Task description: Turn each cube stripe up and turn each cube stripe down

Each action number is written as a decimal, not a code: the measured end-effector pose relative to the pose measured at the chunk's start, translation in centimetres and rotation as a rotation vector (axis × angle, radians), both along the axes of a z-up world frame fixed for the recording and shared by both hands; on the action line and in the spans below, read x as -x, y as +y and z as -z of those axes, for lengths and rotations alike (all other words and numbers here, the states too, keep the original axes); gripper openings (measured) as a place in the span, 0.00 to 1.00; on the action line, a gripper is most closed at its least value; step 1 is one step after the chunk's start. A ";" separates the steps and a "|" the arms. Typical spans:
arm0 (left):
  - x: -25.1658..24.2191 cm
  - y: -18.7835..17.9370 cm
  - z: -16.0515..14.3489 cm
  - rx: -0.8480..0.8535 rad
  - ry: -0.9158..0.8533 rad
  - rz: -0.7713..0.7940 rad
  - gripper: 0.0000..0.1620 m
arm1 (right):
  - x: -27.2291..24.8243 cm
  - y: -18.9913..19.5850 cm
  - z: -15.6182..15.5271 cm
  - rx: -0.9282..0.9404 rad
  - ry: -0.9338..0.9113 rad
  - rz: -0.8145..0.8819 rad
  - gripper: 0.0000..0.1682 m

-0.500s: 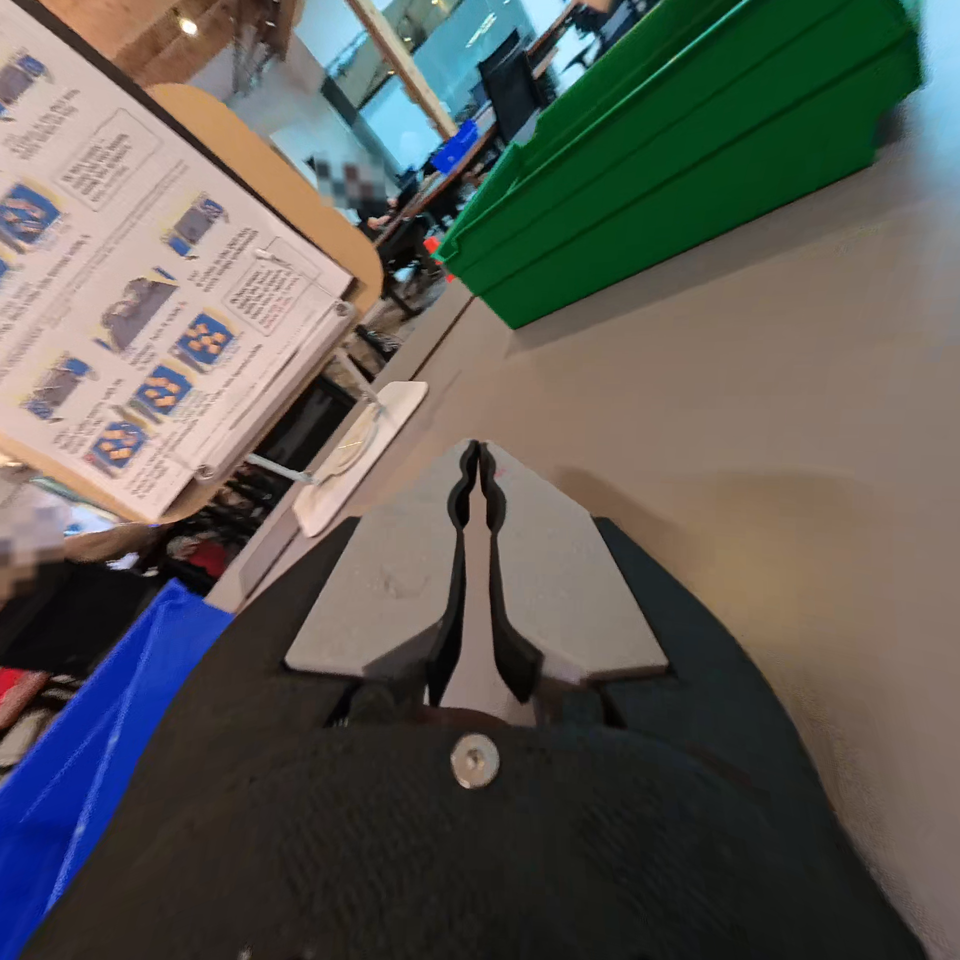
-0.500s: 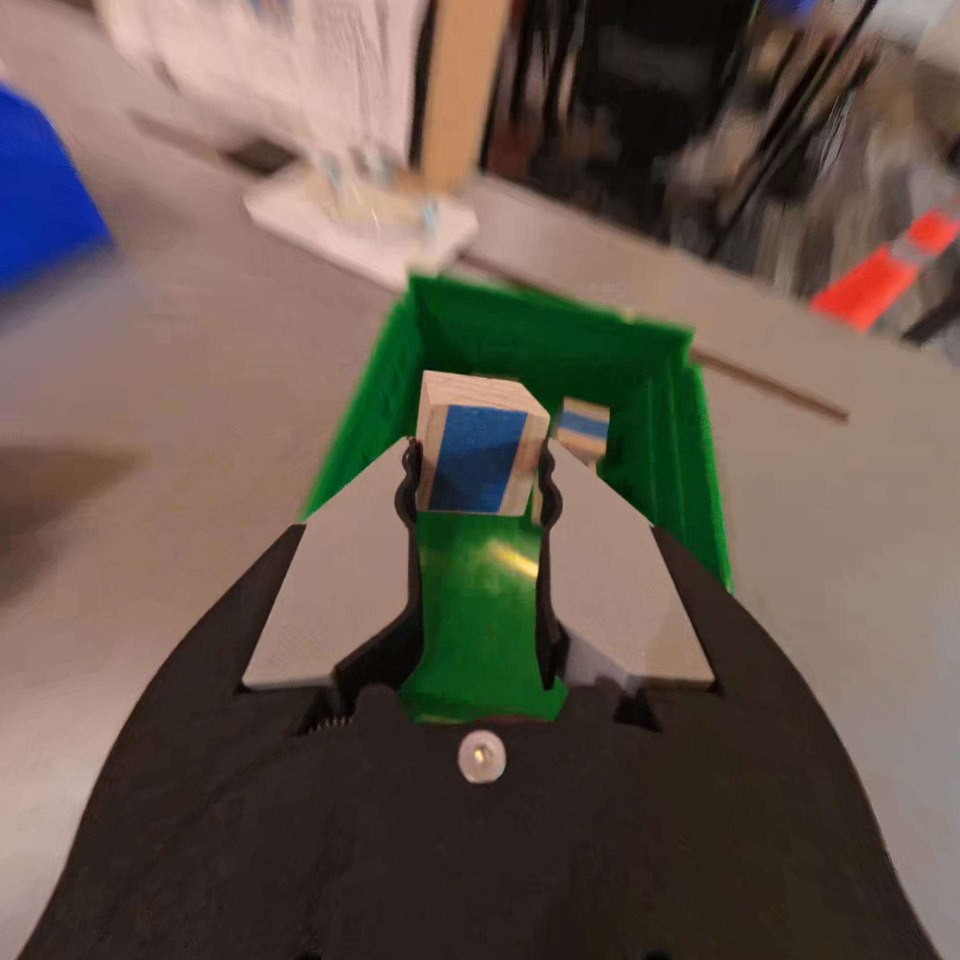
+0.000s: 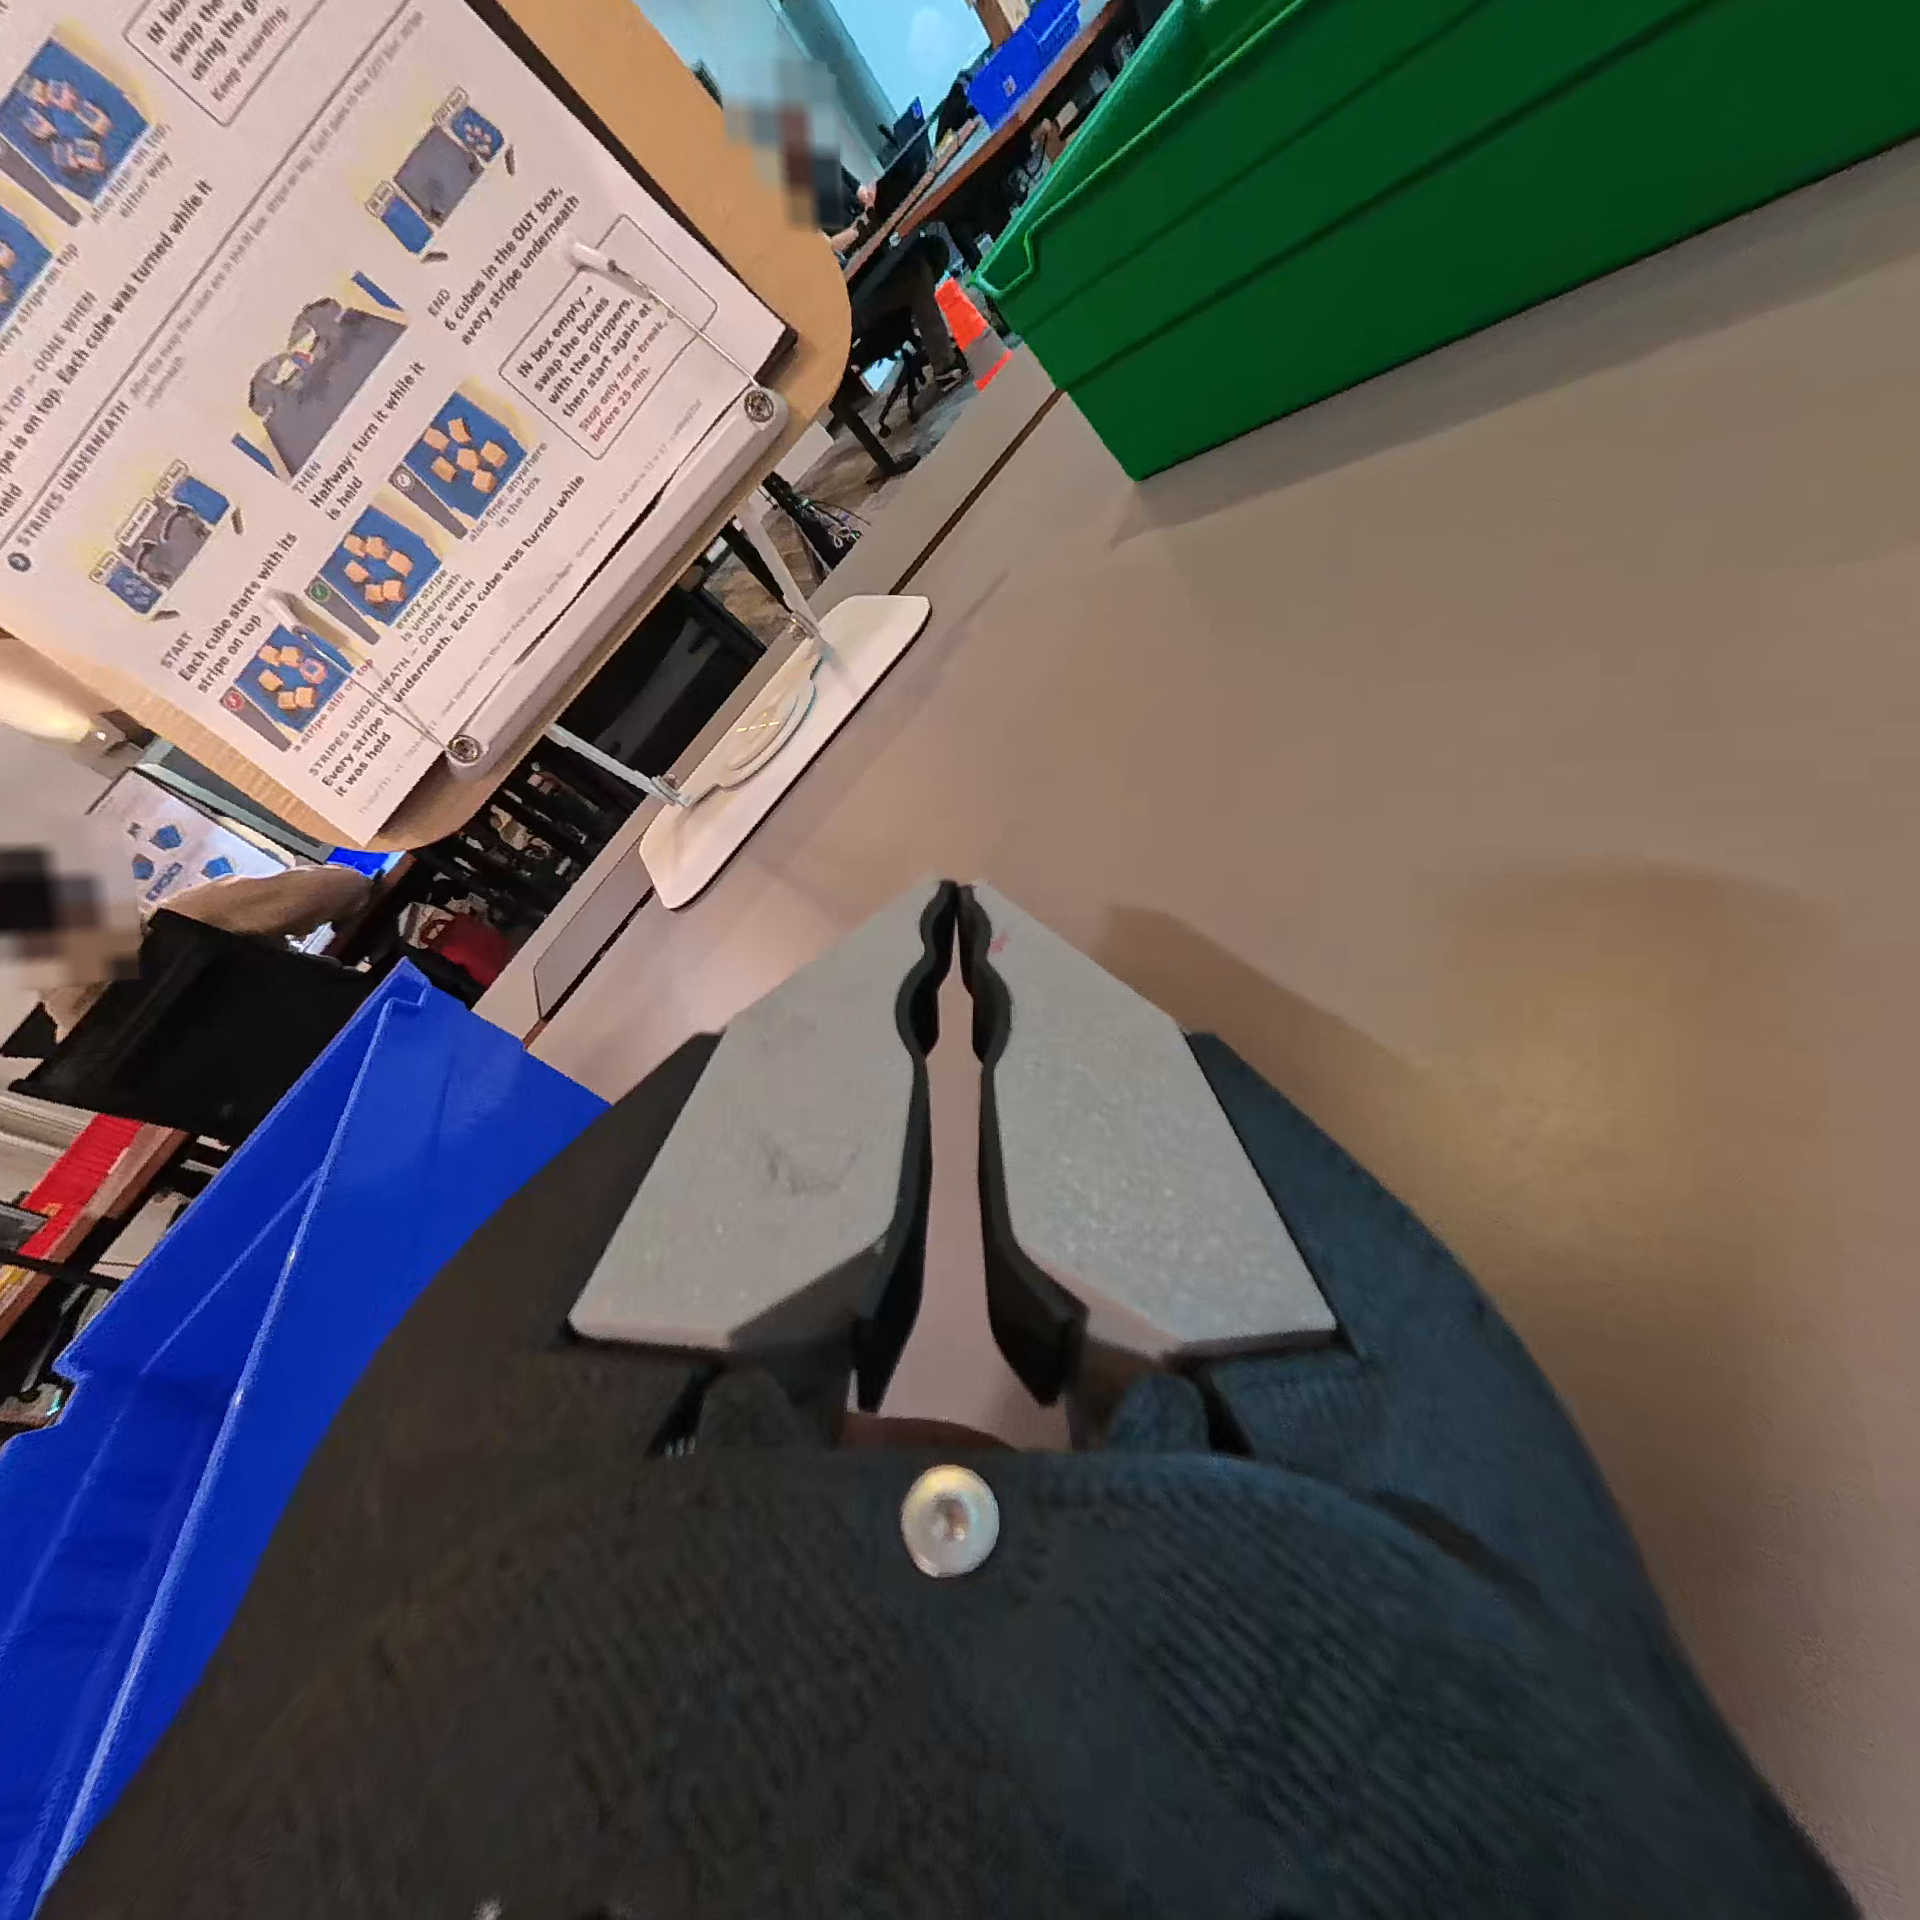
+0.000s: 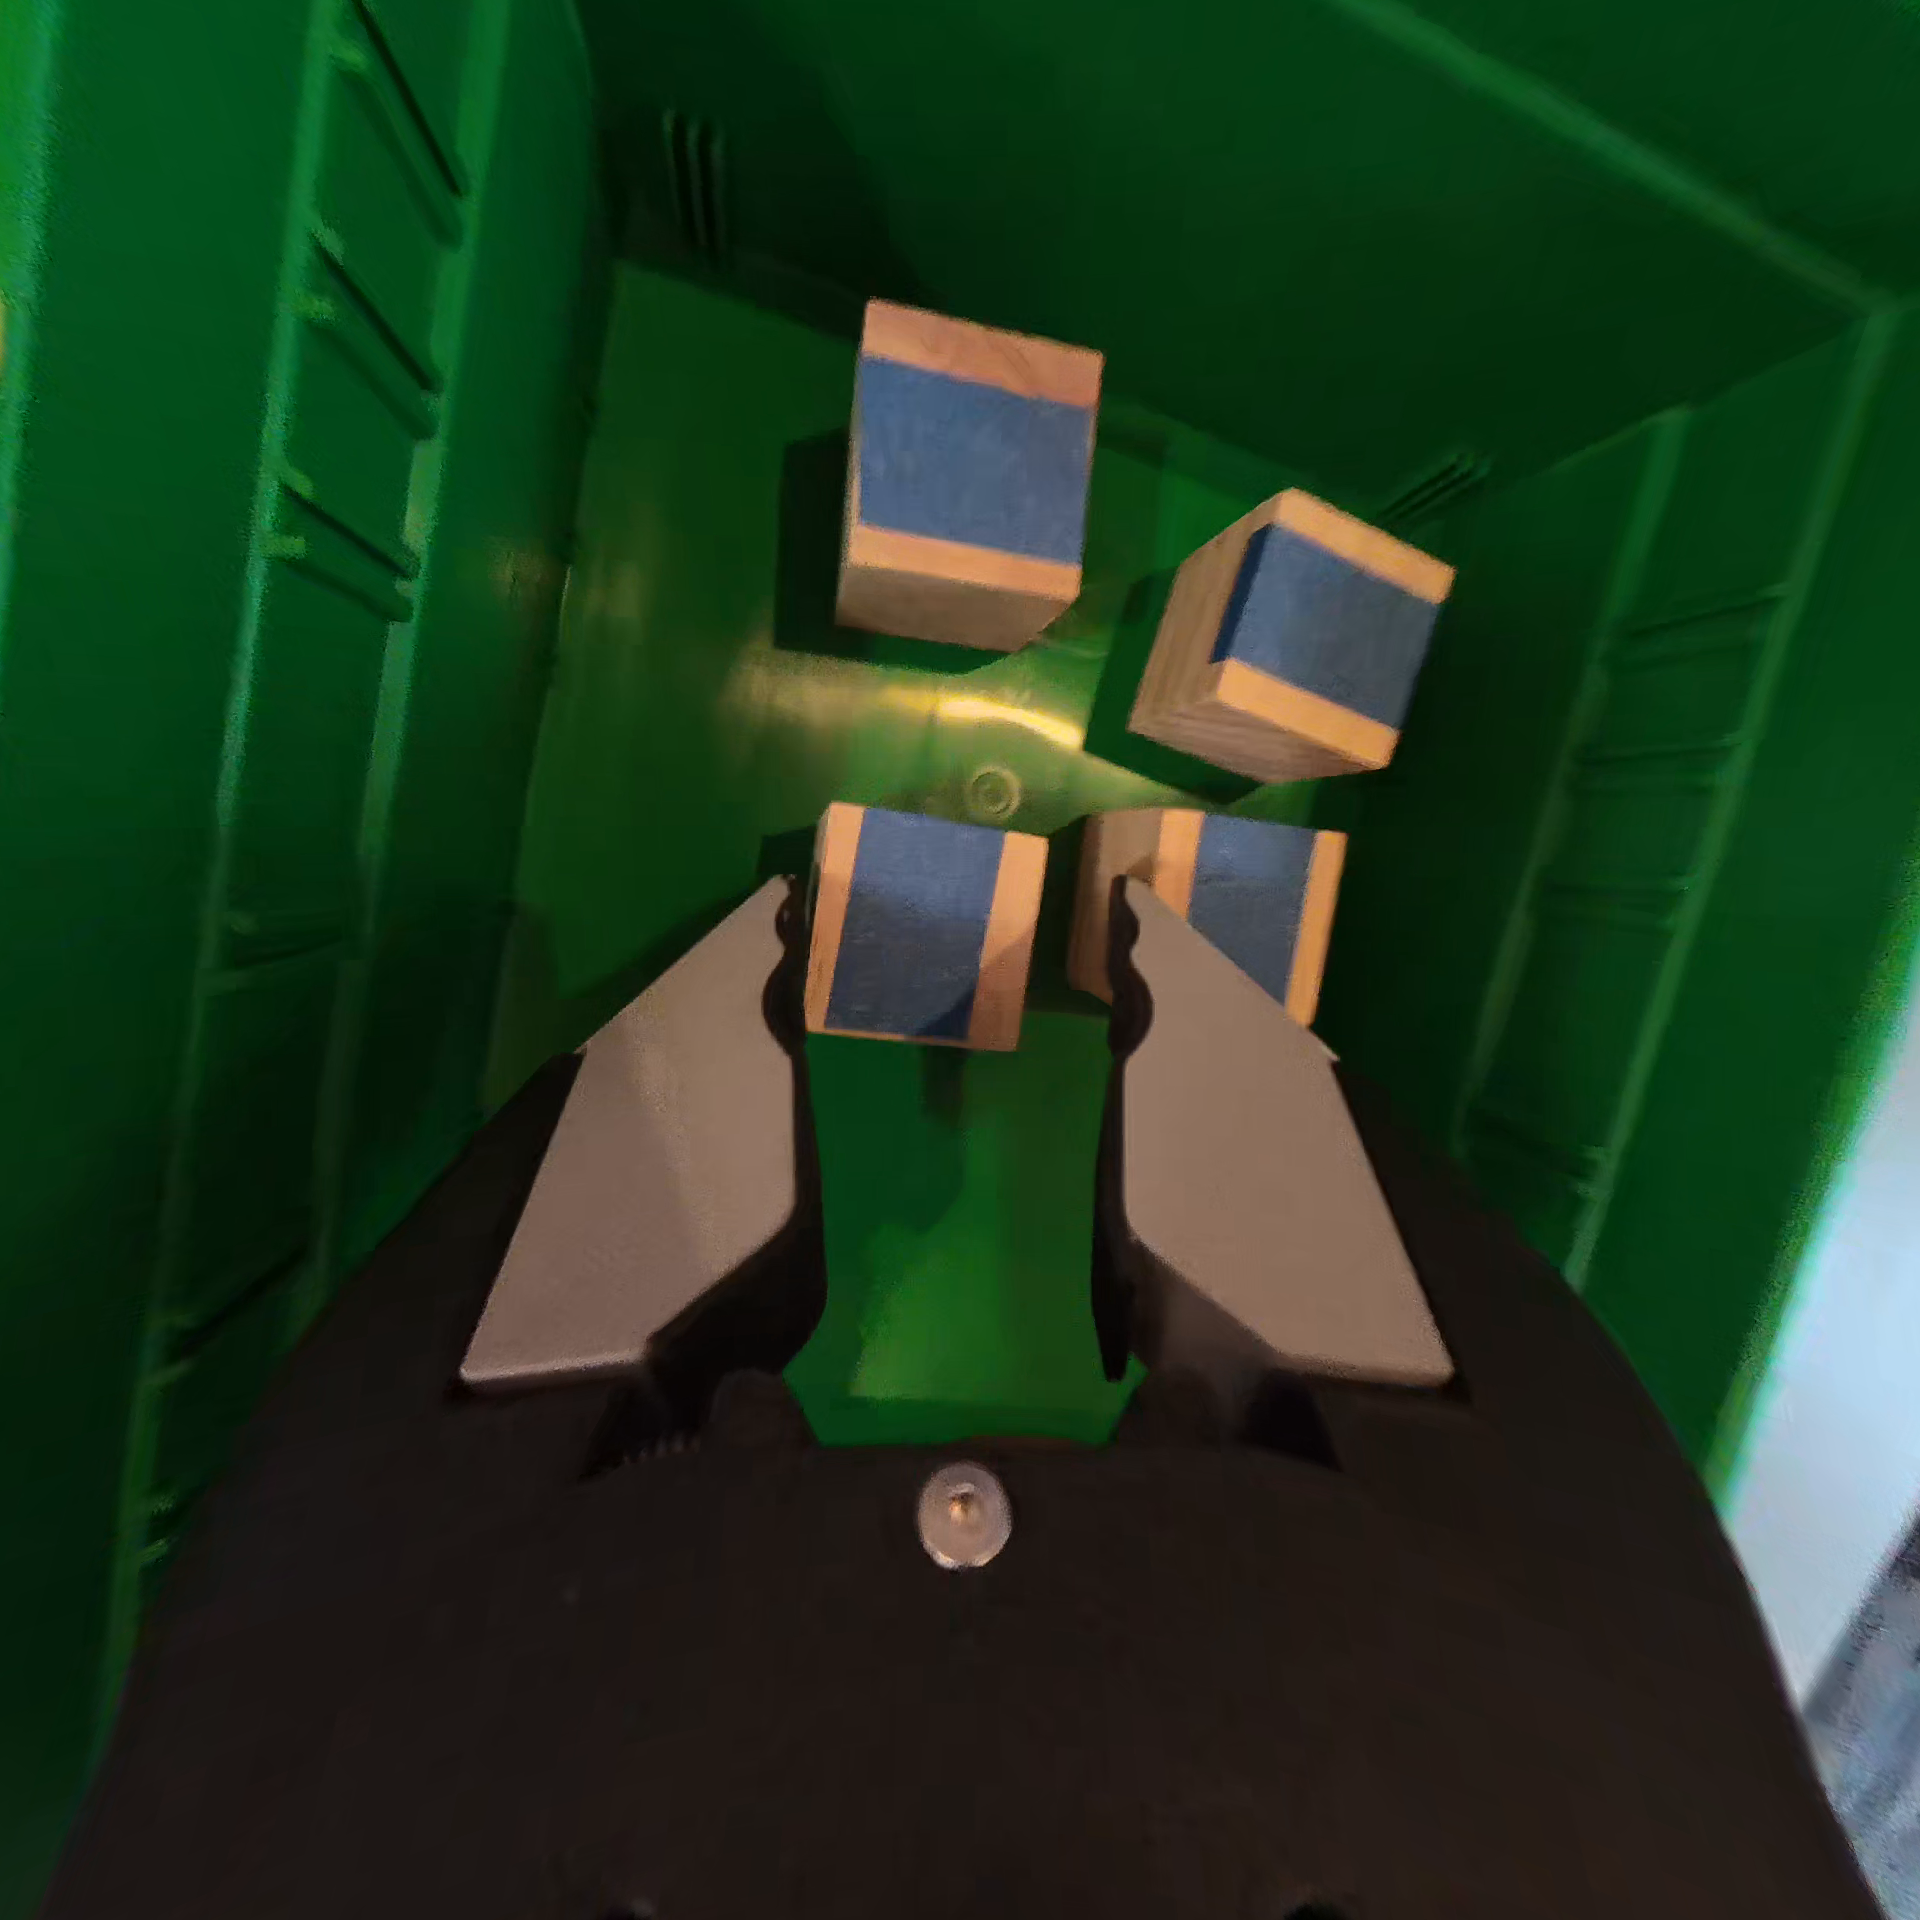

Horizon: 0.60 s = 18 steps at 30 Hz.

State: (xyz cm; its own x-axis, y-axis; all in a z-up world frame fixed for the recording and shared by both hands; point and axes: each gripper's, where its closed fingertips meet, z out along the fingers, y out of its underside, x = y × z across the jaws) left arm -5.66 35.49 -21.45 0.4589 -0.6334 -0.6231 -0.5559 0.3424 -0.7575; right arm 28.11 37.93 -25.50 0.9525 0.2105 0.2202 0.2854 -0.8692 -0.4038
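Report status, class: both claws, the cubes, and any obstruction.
Left claw shut, empty, over the table. Right claw open inside the green bin, straddling the nearest cube. Four cubes, stripes showing. Neighbouring cube close beside right finger.

Left gripper (image 3: 954,902) jaws closed, empty — above table (image 3: 1455,727), beside blue bin (image 3: 260,1299).

Your left wrist view skims low and tilted across the table (image 3: 1455,727), facing the stand (image 3: 790,717). Your right wrist view looks steeply down, close inside the green bin (image 4: 312,727), which both views share.
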 end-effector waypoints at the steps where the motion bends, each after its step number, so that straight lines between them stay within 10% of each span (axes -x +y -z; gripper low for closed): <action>1: 0.0 0.0 0.1 -0.001 0.008 -0.001 0.00 | -0.1 0.2 -0.7 -0.020 -0.023 -0.003 0.34; 11: 0.7 1.3 0.5 0.027 0.024 -0.070 0.00 | 13.3 -0.8 -13.4 -0.539 0.064 -0.291 0.30; 18: 1.4 1.1 -0.3 0.074 -0.065 -0.075 0.00 | 24.3 0.8 -3.8 -0.490 0.056 -0.474 0.39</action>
State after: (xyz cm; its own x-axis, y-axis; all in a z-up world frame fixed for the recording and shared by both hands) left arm -7.06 36.58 -21.12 0.5446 -0.6387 -0.5436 -0.5271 0.2435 -0.8142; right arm 3.77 38.77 -21.68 0.7951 0.4958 0.3491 0.5567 -0.3686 -0.7445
